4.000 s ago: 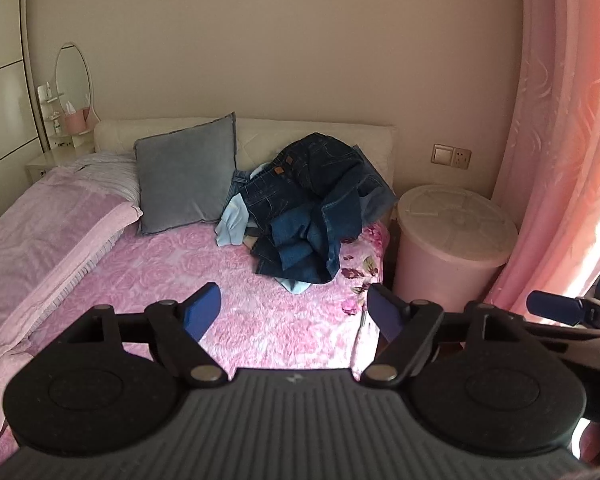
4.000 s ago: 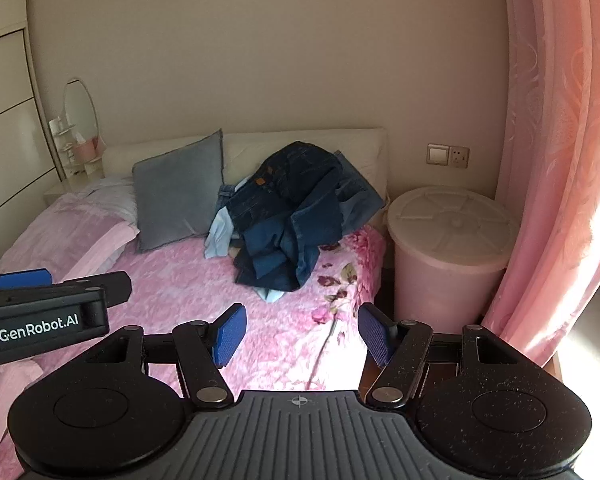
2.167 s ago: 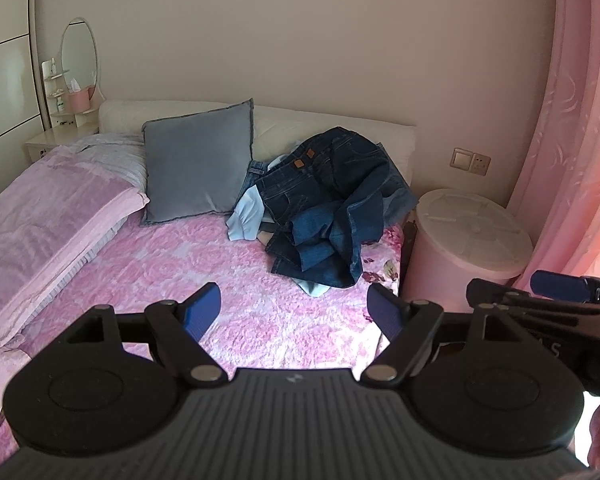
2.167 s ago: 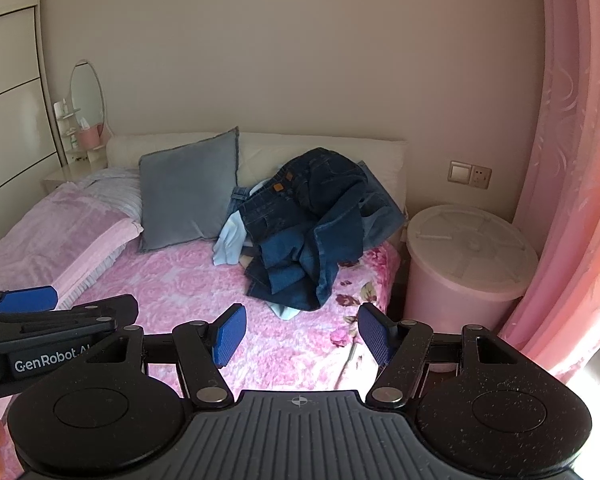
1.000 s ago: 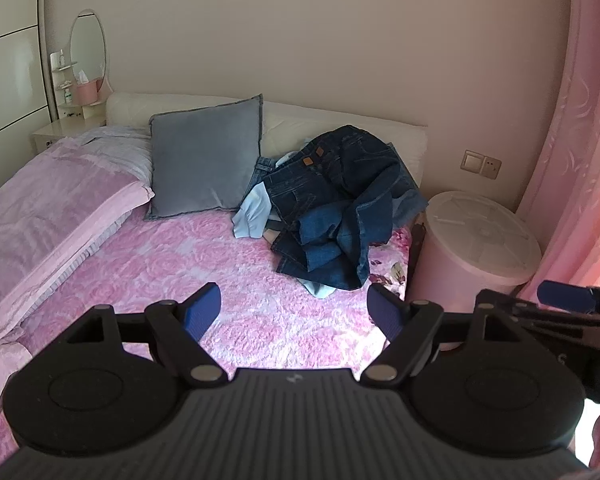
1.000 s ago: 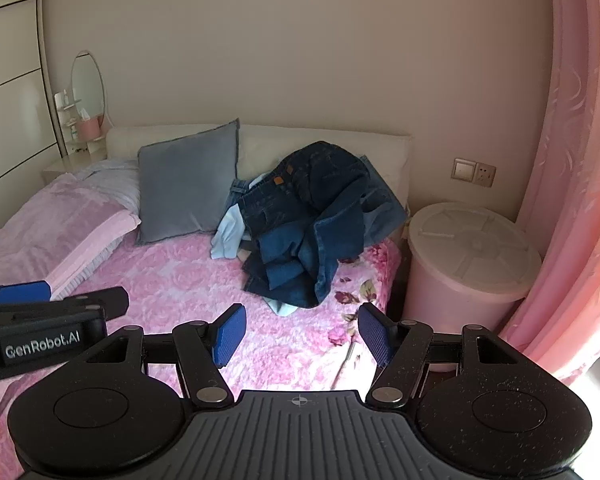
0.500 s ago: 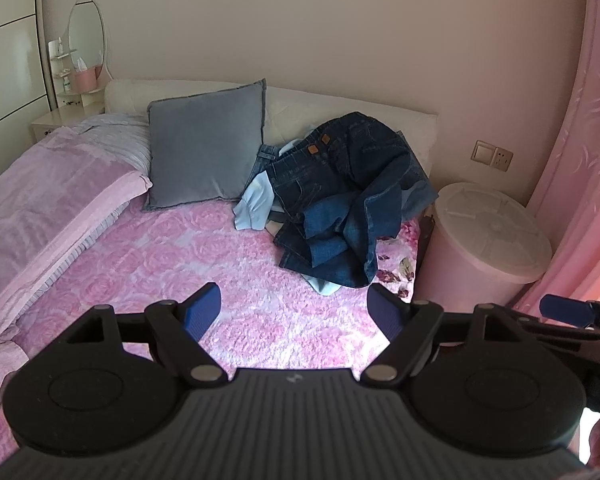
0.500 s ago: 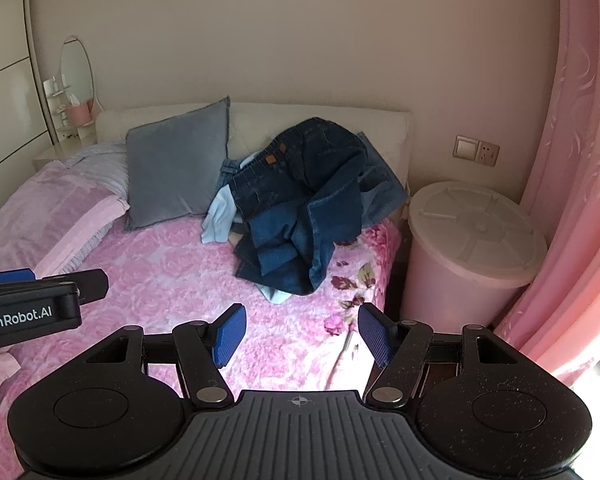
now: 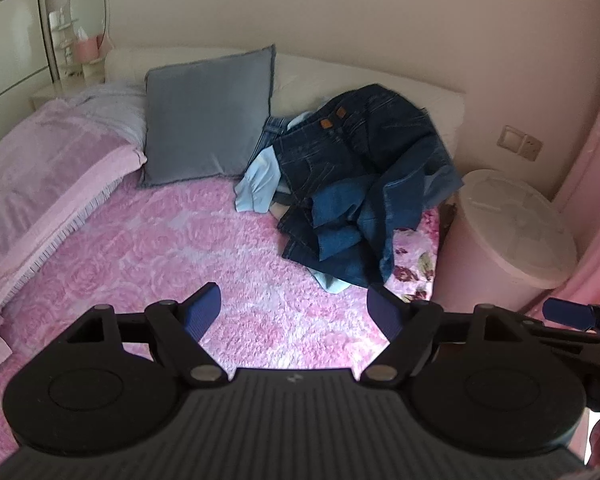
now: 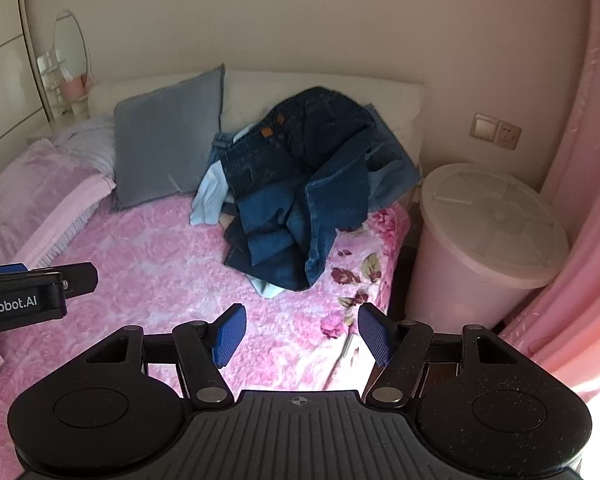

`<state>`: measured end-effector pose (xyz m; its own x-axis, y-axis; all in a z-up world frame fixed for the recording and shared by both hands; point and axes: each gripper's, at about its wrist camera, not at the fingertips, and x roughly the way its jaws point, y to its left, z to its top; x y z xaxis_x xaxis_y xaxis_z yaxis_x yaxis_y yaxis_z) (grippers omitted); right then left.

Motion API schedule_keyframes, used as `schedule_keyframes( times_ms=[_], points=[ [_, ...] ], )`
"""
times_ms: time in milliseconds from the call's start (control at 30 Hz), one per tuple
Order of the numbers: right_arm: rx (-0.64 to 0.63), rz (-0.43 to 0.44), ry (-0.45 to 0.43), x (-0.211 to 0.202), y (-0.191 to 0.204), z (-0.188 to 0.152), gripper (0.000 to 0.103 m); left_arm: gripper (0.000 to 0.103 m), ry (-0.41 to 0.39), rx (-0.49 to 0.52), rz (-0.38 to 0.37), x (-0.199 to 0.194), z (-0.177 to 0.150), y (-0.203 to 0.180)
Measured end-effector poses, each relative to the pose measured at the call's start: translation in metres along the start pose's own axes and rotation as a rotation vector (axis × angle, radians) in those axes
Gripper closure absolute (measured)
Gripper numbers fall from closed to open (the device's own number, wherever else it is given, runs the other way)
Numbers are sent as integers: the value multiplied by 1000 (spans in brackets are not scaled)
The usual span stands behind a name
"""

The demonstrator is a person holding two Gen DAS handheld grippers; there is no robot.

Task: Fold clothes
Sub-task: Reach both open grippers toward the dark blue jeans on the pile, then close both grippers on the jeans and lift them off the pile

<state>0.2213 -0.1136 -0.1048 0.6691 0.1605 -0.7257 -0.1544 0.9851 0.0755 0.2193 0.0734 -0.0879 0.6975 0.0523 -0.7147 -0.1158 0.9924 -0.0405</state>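
Note:
A heap of dark blue jeans [image 9: 356,184] lies at the far right of the pink bed [image 9: 180,264], against the headboard, with a light blue garment [image 9: 260,184] under it. It also shows in the right wrist view [image 10: 300,200]. My left gripper [image 9: 294,310] is open and empty, above the bedspread, well short of the heap. My right gripper [image 10: 298,334] is open and empty near the bed's right edge. Each gripper shows at the edge of the other's view.
A grey pillow [image 9: 208,116] leans on the headboard left of the heap. A folded pink blanket [image 9: 40,184] covers the bed's left side. A pink lidded bin [image 10: 488,236] stands right of the bed, beside a pink curtain [image 10: 580,200]. A nightstand with a mirror [image 9: 86,12] is far left.
Both grippers have moved closer to the bed and the jeans heap and tilted down a little. Both stay open. The clothes have not moved.

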Motion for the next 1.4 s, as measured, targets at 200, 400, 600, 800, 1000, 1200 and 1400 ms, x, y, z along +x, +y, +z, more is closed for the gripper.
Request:
schedule_keyframes(
  times_ms=[200, 400, 600, 800, 1000, 1200, 1400],
  points=[
    [-11, 18, 81, 68, -27, 34, 38, 26, 80, -28, 15, 76, 35, -16],
    [-4, 15, 148, 135, -63, 78, 38, 28, 135, -43, 0, 152, 77, -38],
    [-3, 18, 183, 196, -85, 121, 38, 28, 158, -81, -9, 216, 113, -45],
    [3, 33, 219, 255, -97, 147, 38, 28, 194, -140, -23, 278, 132, -40],
    [66, 64, 203, 308, -109, 167, 38, 28, 238, -221, -47, 338, 142, -28],
    [205, 100, 155, 347, -128, 183, 38, 28, 288, -334, -99, 393, 140, -17],
    [319, 132, 127, 385, -140, 190, 38, 29, 346, -498, -154, 444, 127, 0]
  ],
)
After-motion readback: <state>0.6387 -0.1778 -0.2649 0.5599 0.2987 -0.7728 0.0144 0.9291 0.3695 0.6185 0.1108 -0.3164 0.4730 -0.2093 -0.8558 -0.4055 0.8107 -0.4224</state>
